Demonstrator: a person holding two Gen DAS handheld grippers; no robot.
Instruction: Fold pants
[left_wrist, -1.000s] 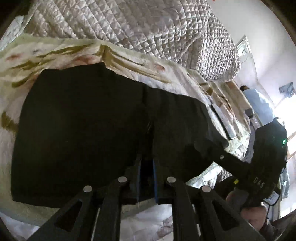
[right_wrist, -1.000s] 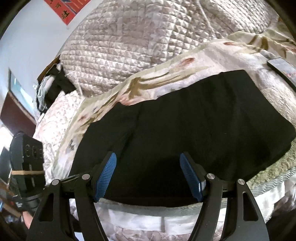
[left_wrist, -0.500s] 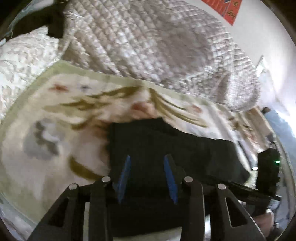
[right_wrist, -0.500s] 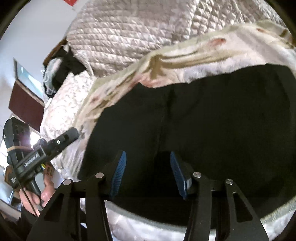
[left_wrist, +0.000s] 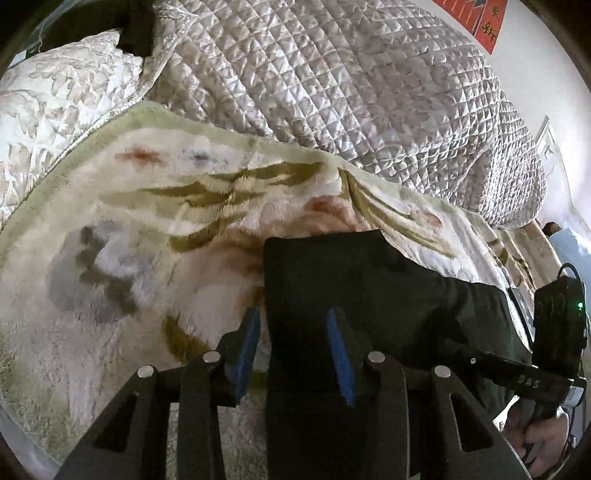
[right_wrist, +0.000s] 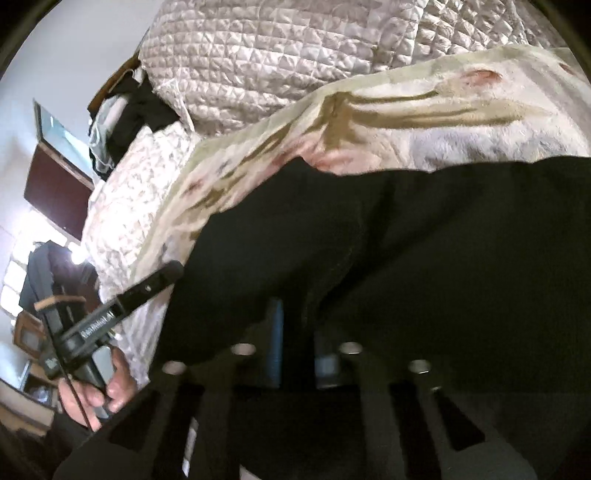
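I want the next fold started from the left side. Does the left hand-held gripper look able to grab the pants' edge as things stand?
Probably yes: the left hand-held gripper is open astride the black pants' left edge, nothing lying between.

Our left gripper (left_wrist: 293, 332) is a black frame with triangular cut-outs, four round silver screw heads across its linkage, and blue pads on its fingers (left_wrist: 338, 349). Our right gripper (right_wrist: 299, 343) is built the same, its blue pads blurred. Each black handle carries white lettering, too small to read; one box shows a green light, a thin black cable trails from the other.
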